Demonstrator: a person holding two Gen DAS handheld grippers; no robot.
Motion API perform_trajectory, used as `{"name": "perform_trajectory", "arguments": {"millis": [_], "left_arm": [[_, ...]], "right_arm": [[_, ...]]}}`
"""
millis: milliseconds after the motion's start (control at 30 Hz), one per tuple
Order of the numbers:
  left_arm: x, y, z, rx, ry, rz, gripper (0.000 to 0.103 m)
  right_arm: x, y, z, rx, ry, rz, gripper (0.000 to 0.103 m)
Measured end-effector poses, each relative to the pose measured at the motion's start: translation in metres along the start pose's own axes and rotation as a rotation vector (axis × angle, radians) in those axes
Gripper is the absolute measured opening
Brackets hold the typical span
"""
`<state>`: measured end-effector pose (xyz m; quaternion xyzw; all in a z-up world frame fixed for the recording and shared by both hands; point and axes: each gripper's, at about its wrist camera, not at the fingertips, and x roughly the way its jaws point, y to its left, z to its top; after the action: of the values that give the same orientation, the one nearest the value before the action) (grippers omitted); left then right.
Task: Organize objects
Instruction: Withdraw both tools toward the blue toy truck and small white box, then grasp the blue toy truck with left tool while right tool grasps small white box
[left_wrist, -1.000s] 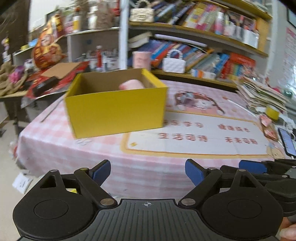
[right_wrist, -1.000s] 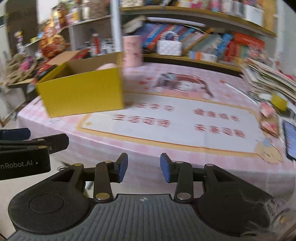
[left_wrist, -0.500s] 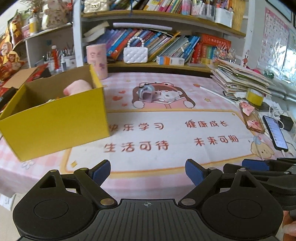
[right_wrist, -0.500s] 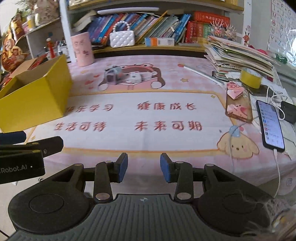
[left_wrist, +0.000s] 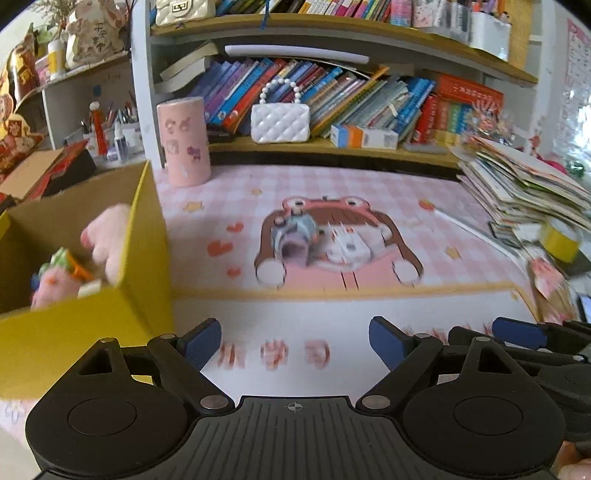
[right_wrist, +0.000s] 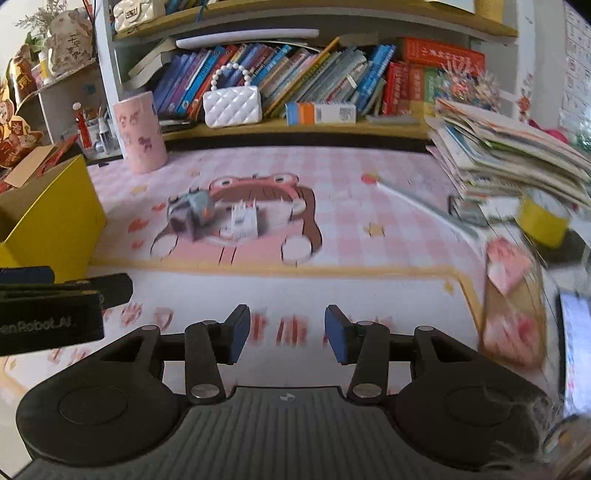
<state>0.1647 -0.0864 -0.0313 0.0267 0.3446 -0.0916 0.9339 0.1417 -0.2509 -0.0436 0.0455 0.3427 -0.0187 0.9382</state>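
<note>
Both tools swung toward small grey toy (left_wrist: 293, 236) from yellow cardboard box (left_wrist: 92, 317) — left tool (left_wrist: 295, 341) wide, empty; right tool (right_wrist: 282, 334) narrow, opening for pickup.

The left gripper (left_wrist: 294, 341) hangs over the pink checked table mat (left_wrist: 369, 206) with its jaws wide apart and nothing between them. At the left stands a yellow box (left_wrist: 92, 325) with soft pink toys (left_wrist: 107, 236) inside. On the mat, well ahead, a small grey toy (left_wrist: 293, 236) lies just beside a white toy (left_wrist: 349, 245), and a pink cylinder (left_wrist: 183, 142) stands behind
</note>
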Motion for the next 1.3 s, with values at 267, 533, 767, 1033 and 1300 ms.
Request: {"name": "perform_trajectory", "arguments": {"millis": [267,533,767,1033,1300], "left_arm": [[0.038,-0.010,0.045,-0.028,-0.035,0.056,0.082],[0.075,-0.011,0.063,-0.040,-0.003,0.092,0.082],[0.094,-0.003,0.072,-0.073,0.023,0.123,0.082],[0.111,0.003,0.078,-0.084,0.046,0.149,0.082],[0.147,-0.008,0.084,-0.078,0.071,0.136,0.082]], "right_arm": [[0.054,-0.002,0.034,-0.076,-0.025,0.094,0.049],[0.093,-0.003,0.044,-0.129,-0.008,0.158,0.054],[0.124,0.006,0.055,-0.155,0.015,0.203,0.054],[0.160,0.019,0.065,-0.176,-0.007,0.221,0.047],[0.149,-0.009,0.066,-0.124,0.015,0.196,0.029]]}}
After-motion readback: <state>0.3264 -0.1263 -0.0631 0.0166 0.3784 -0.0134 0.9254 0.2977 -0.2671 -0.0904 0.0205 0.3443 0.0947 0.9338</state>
